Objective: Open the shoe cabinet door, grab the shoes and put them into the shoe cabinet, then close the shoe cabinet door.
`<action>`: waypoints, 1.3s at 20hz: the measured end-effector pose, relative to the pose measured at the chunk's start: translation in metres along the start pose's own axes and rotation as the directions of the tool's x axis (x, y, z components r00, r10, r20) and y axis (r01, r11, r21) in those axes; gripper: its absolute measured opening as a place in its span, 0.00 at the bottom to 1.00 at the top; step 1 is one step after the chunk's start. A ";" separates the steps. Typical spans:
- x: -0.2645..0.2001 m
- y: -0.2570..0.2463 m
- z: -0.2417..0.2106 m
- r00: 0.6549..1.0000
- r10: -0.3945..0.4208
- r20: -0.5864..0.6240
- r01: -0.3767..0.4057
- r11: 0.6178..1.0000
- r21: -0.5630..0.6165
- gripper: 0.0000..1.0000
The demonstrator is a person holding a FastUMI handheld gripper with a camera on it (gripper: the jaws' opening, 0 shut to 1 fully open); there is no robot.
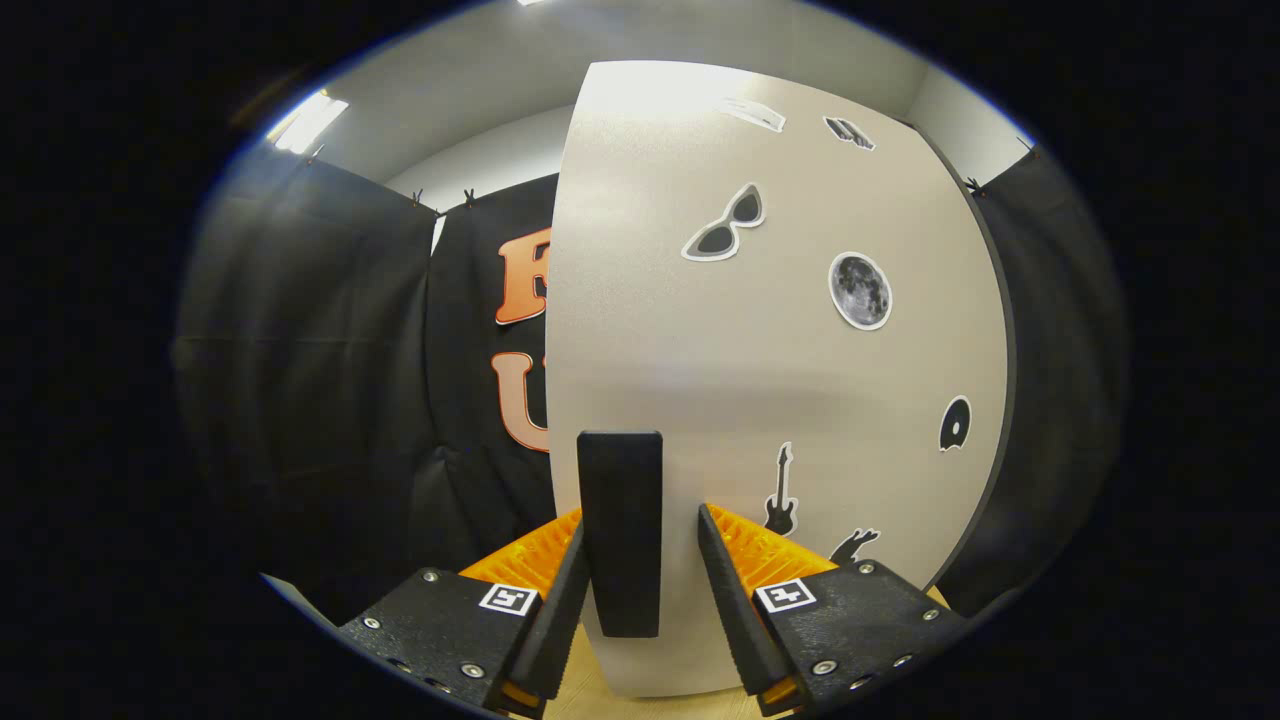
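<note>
Straddling the tall black bar handle (620,535) of the pale beige sticker-dotted cabinet door (760,400), the gripper (640,570) has its fingers spread either side of the bar — released, gaps visible on both sides. Judged risk: pulling without clamping lets the handle slip free, or the door's swing arc drags the fingers off.

Pale beige matte shoe cabinet door (720,380), thin dark edge down far side. Black rectangular handle (620,530) on it, between fingers. Door patterned with stickers — black-lensed white-outlined sunglasses sticker (725,225), grey mottled round moon sticker (860,290), black guitar sticker (781,492), black-and-white vinyl record sticker (955,424). Booth wall — black draped cloth (300,380). Light wood-toned tabletop (600,700) below door.
</note>
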State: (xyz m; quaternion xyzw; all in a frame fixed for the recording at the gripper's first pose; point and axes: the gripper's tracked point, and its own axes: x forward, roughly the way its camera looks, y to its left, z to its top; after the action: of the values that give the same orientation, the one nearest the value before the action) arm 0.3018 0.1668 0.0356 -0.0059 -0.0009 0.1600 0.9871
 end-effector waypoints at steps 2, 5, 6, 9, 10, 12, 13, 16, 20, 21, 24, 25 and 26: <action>0.003 0.000 -0.001 1.000 -0.009 -0.003 0.009 1.000 -0.008 0.67; 0.008 0.001 -0.003 1.000 -0.019 -0.007 0.019 0.999 -0.027 0.69; 0.009 0.002 -0.004 1.000 -0.019 -0.011 0.019 1.000 -0.020 0.69; 0.012 0.003 -0.007 0.999 -0.017 -0.028 0.017 1.000 -0.004 0.71; 0.012 0.005 -0.007 0.999 -0.017 -0.035 0.017 1.000 0.004 0.71; 0.009 0.007 -0.003 1.000 -0.019 -0.024 0.019 1.000 0.022 0.72; 0.005 0.007 -0.001 1.000 -0.023 -0.015 0.023 1.000 0.019 0.72; -0.020 0.007 0.005 0.999 -0.033 -0.003 0.033 0.999 0.004 0.73; -0.068 -0.005 0.010 0.997 -0.081 -0.005 0.081 0.996 -0.026 0.73; -0.081 -0.008 0.011 0.996 -0.089 -0.007 0.089 0.996 -0.026 0.73; -0.123 -0.014 0.021 0.993 -0.119 0.006 0.119 0.992 -0.029 0.74; -0.138 -0.017 0.024 0.991 -0.130 0.010 0.130 0.991 -0.032 0.74; -0.151 -0.020 0.024 0.989 -0.146 0.007 0.146 0.989 -0.035 0.74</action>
State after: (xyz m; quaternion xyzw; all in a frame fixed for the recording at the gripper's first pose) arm 0.1646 0.1004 0.0604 -0.0230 -0.0064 0.0875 0.9959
